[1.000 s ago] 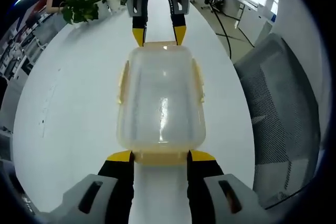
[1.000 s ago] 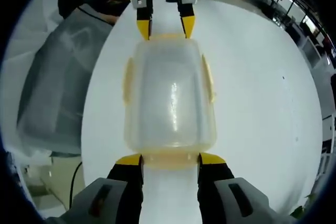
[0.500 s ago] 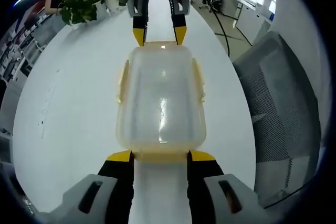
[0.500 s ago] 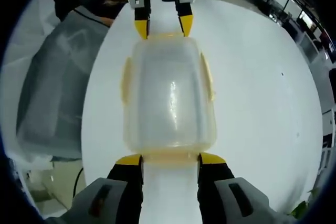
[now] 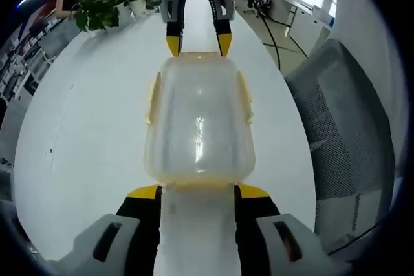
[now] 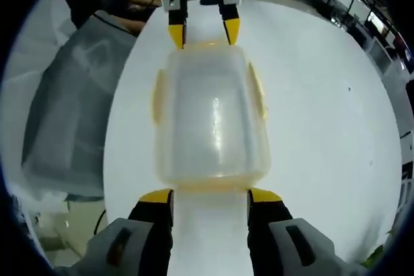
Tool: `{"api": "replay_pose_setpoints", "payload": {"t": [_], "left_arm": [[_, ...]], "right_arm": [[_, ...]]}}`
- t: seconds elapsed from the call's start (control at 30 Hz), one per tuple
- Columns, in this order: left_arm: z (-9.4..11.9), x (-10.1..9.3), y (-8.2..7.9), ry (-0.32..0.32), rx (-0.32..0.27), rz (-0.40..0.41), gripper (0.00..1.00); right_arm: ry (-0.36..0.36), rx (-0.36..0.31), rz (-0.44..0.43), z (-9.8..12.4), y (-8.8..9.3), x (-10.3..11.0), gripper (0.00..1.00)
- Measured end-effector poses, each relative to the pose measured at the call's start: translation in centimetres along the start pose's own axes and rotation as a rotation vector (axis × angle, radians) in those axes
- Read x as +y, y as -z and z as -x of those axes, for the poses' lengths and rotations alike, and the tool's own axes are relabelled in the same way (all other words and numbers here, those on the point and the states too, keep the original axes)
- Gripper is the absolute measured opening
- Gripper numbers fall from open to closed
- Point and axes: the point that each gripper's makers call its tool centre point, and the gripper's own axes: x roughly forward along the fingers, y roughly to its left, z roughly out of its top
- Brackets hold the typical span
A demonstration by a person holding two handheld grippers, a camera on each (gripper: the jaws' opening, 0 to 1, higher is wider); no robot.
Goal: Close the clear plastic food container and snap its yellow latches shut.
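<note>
One clear plastic food container [image 5: 199, 124], lid on, sits mid-table on a white table [image 5: 84, 134], two yellow side latches [image 5: 153, 98] visible. The left gripper [image 5: 196, 191] and right gripper [image 6: 210, 194], jaws wide, bracket its opposite ends; bare table surrounds it.

One container [image 5: 198, 121], two hand-held grippers [image 5: 195, 191] [image 6: 209, 195], one potted plant [image 5: 107, 1], one mesh chair [image 5: 339, 134].

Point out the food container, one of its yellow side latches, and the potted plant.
food container [image 5: 198, 124], left gripper view, middle of the clear lid.
yellow side latch [image 6: 157, 95], right gripper view, on the flap along the container's left edge.
potted plant [image 5: 107, 1], left gripper view, on its green leaves.
</note>
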Motion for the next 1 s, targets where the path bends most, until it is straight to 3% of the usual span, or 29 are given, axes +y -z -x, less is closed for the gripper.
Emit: {"api": "replay_pose_setpoints", "payload": {"t": [0.07,0.13,0.27,0.4,0.5,0.57,0.6,0.63,0.73,0.83,0.93,1.0], "left_arm": [[0.2,0.1,0.1,-0.01,-0.011,0.006,0.55],[0.5,-0.1,0.4,-0.009,-0.009,0.025,0.52],[1.3,-0.1,1.1,-0.033,-0.004,0.074,0.52],[2.3,0.0,0.4,-0.055,-0.071,0.198,0.51],[2.7,0.4,0.0,-0.094,-0.104,0.286,0.5],[3.0,1.1,-0.3,-0.138,-0.129,0.335,0.5],[3.0,1.2,-0.6,-0.141,-0.154,0.398,0.5],[3.1,1.3,-0.8,-0.144,-0.172,0.434,0.5],[3.0,1.7,-0.4,-0.178,-0.153,0.492,0.49],[2.9,1.9,-0.9,-0.196,-0.21,0.67,0.48],[2.4,1.4,-0.9,-0.2,-0.2,0.71,0.49],[2.0,1.1,-0.7,-0.195,-0.19,0.751,0.49]], "right_arm": [[0.007,0.004,0.0,0.1,0.2,0.0,0.47],[0.024,0.008,0.006,0.5,0.4,-0.1,0.46],[0.047,0.014,-0.063,1.7,0.8,-0.2,0.46],[0.074,-0.035,-0.243,2.9,0.2,-0.2,0.44],[0.144,-0.026,-0.402,3.3,0.6,-1.1,0.41],[0.117,-0.064,-0.518,3.2,-0.1,-0.8,0.41],[0.125,-0.08,-0.567,3.2,-0.3,-0.9,0.41],[0.147,-0.094,-0.6,3.3,-0.4,-1.3,0.41],[0.16,-0.087,-0.675,3.1,-0.3,-1.4,0.41],[0.17,-0.103,-0.768,2.9,-0.4,-1.5,0.39],[0.178,-0.14,-0.847,2.9,-0.7,-1.7,0.39],[0.204,-0.117,-0.855,2.9,-0.2,-1.9,0.38]]}}
